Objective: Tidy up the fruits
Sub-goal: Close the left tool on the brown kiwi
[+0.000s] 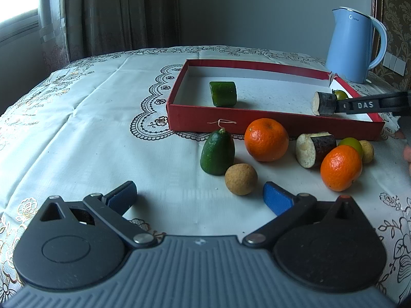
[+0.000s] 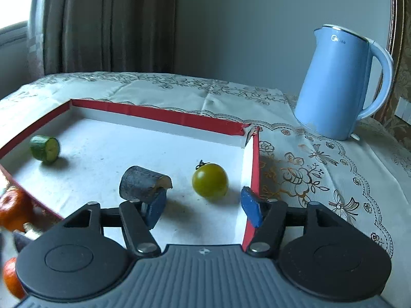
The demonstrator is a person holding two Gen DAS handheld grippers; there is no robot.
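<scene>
Right gripper (image 2: 204, 206) stands apart inside the red box (image 2: 154, 113), eggplant chunk (image 2: 141, 183) resting against its left pad; I'd back straight out without nudging it.

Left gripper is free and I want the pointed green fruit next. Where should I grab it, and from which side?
Grip the green fruit across its wide lower body, not the narrow stem tip. It stands nearly upright, stem up, so come in from the near side with the open left gripper and close on its left and right flanks. The brown ball sits close at its right, so keep that finger clear.
</scene>
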